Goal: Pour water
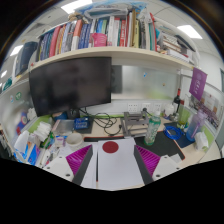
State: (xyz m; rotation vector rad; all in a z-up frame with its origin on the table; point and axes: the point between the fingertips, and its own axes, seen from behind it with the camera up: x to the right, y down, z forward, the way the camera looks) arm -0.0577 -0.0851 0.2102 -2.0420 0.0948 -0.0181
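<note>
The jaws [112,160] stand wide open with nothing held, the two magenta pads [78,158] showing at the lower middle of the frame, spread apart over a bare white surface [112,172]. Between and just beyond them, at the centre of the frame, lies a small dark red disc [110,147] flat on the surface; what it is cannot be told.

No bottle or cup for the pouring is in the jaws or between the fingers. The likeliest candidate is a clear bottle-like thing [153,126] right of centre, standing among clutter beyond the right finger and well apart from it; whether it holds water cannot be seen. Other small containers crowd the lower left of the frame [30,148], too jumbled to name. A dark monitor [70,86] fills the middle left, and a shelf of books [100,35] runs across the upper part of the frame.

As a judgement, the task is at its opening: the approach, before any grasp. The next move calls for carrying the open jaws forward and to the right toward the bottle, squaring the fingers to either side of its body, clear of the neighbouring objects, then closing on it firmly enough to lift and tilt
</note>
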